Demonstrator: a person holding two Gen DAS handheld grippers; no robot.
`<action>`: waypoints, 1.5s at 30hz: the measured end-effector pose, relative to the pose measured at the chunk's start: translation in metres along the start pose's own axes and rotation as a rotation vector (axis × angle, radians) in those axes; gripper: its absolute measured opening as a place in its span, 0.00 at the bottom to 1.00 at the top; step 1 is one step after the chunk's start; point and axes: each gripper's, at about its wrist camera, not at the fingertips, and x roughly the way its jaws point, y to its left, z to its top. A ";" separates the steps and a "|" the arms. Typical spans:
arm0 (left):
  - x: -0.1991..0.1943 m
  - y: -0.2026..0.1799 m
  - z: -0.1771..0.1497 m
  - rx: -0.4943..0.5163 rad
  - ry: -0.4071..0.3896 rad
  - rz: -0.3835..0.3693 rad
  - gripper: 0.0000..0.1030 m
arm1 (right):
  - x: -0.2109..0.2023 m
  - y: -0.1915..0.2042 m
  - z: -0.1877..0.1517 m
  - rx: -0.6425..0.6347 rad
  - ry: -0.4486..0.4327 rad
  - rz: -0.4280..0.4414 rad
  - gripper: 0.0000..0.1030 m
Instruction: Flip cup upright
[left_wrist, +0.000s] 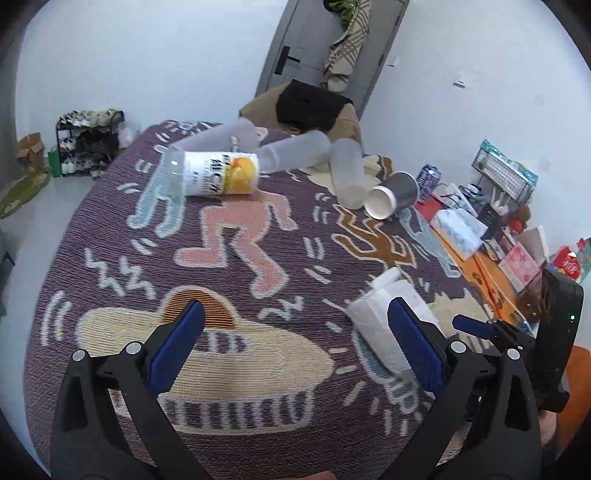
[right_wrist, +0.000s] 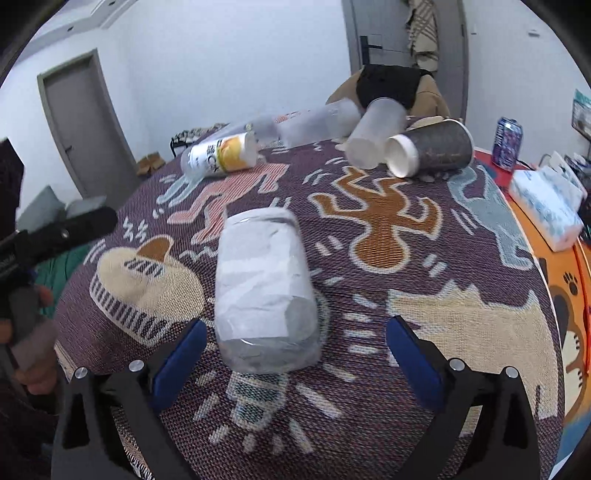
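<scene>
1. A clear cup stuffed with white paper (right_wrist: 264, 291) is seen lying on its side on the patterned rug (right_wrist: 461, 332), nearest of all the cups, with one end turned toward the right wrist camera. Which end is the mouth cannot be told from these views.

2. The right gripper (right_wrist: 295, 354) is held low just behind this cup, its blue-padded fingers (right_wrist: 177, 363) spread wide with nothing between them. The near end of the cup sits in the gap, so the spread is judged to be set for closing across the cup's body.

3. The left gripper (left_wrist: 295, 336) is held over the rug to the cup's left, fingers likewise spread and empty. In its view the paper-filled cup (left_wrist: 384, 325) is partly hidden behind its right finger. It is judged to be kept aside, perhaps to steady the cup.

4. At the far edge several other cups lie tipped over: a clear cup with an orange-fruit label (right_wrist: 221, 155), frosted plastic cups (right_wrist: 373, 136), and a dark paper cup with a white rim (right_wrist: 432, 149). They are well apart from both grippers.

5. A tissue box (right_wrist: 546, 206) and a blue can (right_wrist: 508, 142) stand beyond the rug on the right, clear of the work.

6. The task is judged barely begun: no cup is gripped, none stands upright.
</scene>
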 end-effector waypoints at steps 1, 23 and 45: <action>0.003 -0.002 0.000 -0.004 0.006 -0.012 0.95 | -0.005 -0.003 0.000 0.007 -0.015 0.012 0.92; 0.097 -0.022 0.002 -0.298 0.281 -0.360 0.95 | -0.041 -0.064 -0.028 0.118 -0.073 -0.097 0.93; 0.111 -0.039 0.012 -0.255 0.308 -0.299 0.67 | -0.046 -0.092 -0.053 0.203 -0.081 -0.140 0.93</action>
